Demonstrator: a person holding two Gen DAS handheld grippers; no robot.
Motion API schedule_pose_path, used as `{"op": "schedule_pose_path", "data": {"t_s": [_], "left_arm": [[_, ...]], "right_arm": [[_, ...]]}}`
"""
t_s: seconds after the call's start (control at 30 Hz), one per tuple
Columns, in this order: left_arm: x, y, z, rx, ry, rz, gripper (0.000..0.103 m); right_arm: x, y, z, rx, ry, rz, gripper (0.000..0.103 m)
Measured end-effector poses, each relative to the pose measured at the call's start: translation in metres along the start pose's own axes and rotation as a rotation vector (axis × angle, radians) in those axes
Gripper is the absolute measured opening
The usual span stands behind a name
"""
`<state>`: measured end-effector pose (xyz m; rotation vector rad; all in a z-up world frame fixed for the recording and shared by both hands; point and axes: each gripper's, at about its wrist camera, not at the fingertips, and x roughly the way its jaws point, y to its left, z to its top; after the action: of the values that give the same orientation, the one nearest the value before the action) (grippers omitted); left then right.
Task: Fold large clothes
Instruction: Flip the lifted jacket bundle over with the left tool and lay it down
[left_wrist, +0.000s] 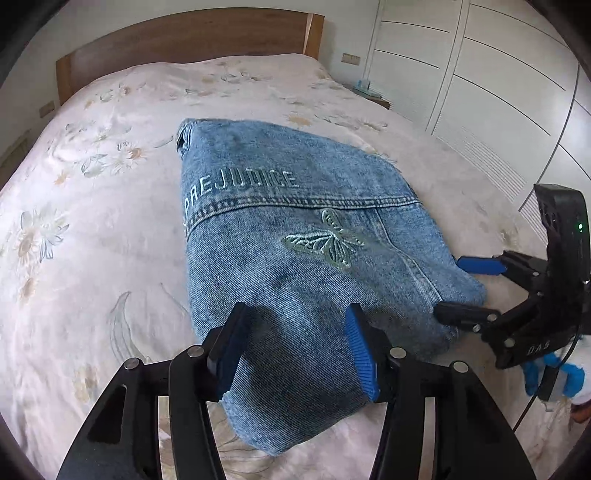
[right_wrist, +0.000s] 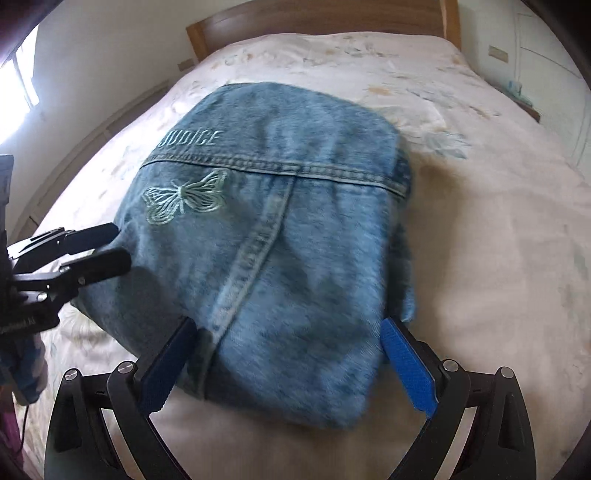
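A folded blue denim jacket (left_wrist: 295, 229) (right_wrist: 295, 184), embroidered with a butterfly and lettering, lies flat on the floral bed (left_wrist: 110, 221) (right_wrist: 498, 240). My left gripper (left_wrist: 295, 350) hovers over its near left corner with the fingers apart. Denim shows between the blue pads, which do not pinch it. In the right wrist view the left gripper (right_wrist: 122, 243) has its tips at the jacket's left edge. My right gripper (right_wrist: 288, 328) stands wide open over the jacket's near edge. In the left wrist view the right gripper (left_wrist: 448, 288) sits at the jacket's right corner.
A wooden headboard (left_wrist: 184, 40) (right_wrist: 314, 22) closes the far end of the bed. White wardrobe doors (left_wrist: 498, 92) and a small bedside table (left_wrist: 369, 92) stand to the right. A blue-gloved hand (left_wrist: 554, 373) holds the right gripper. A bright window (right_wrist: 22, 81) is at the left.
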<state>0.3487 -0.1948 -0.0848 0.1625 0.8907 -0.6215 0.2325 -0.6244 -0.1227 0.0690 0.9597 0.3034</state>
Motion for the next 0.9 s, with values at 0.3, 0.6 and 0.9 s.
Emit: {"op": "schedule_pose_path", "data": {"t_s": [0.3,0.6,0.9], "left_arm": [[-0.007,0.031,0.067,-0.023,-0.096,0.033,0.047],[0.065,0.053,0.092,-0.018,-0.004,0.028,0.047],[0.075,0.055,0.069,0.022,-0.014,0.049,0.049]], "right_arm": [[-0.02,0.018,0.068,-0.085,-0.106,-0.028,0.099],[0.055,0.022,0.124,-0.092,-0.08,-0.024,0.099],[0.087,0.005,0.103,-0.135,-0.02,-0.051,0.099]]}}
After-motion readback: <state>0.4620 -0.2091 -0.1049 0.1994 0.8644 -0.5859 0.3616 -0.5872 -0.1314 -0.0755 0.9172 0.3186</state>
